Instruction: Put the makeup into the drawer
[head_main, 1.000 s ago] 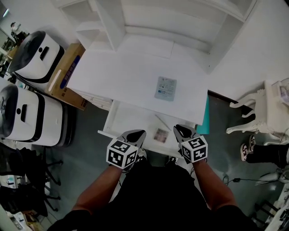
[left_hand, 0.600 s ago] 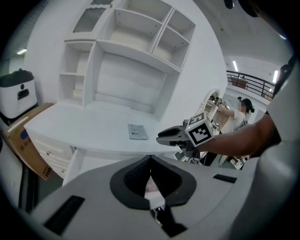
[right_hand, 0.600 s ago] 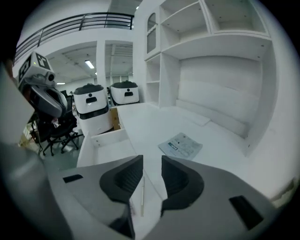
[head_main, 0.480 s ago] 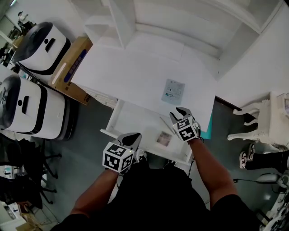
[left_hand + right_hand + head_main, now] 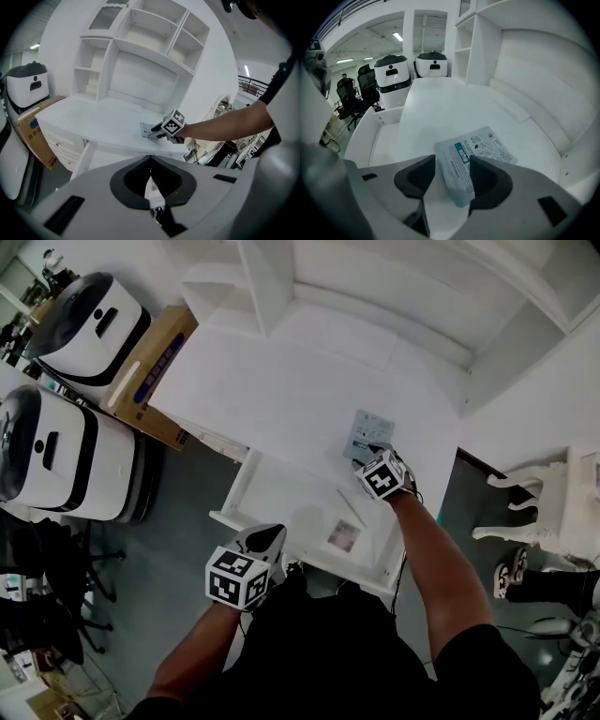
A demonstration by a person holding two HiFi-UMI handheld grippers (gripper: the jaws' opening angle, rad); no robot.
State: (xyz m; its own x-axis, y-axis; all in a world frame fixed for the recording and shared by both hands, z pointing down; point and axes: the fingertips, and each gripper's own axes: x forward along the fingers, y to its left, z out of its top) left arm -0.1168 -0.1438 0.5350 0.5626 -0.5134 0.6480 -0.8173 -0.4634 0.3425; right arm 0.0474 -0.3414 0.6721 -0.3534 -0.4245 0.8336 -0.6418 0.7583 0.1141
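1. The person's right gripper (image 5: 373, 452) reaches over a smooth, matte white tabletop (image 5: 281, 395). Its dark, curved fingers (image 5: 487, 180) have just been opening and now stand wide apart.
2. A flat, rectangular, pale blue makeup sachet (image 5: 476, 157) of glossy film, covered in small dark print, lies flat on the tabletop near its front edge. Its near corner sits between the parted right fingers.
3. The left gripper (image 5: 266, 538), carrying a cube of black-and-white square markers, hovers low at the front of the drawer. In the left gripper view its dark fingers are closed together, tips meeting in a point.
4. A shallow, white, rectangular drawer (image 5: 277, 493) stands open beneath the tabletop, well apart from the sachet. Inside it lie a small square printed card (image 5: 343, 535) and a thin pale stick (image 5: 345, 496).
5. A white hutch of boxy open shelves (image 5: 272, 287) rises at the back of the tabletop.
6. To the left stand a brown cardboard box (image 5: 155, 376) and two rounded white machines (image 5: 84, 329) with black bands
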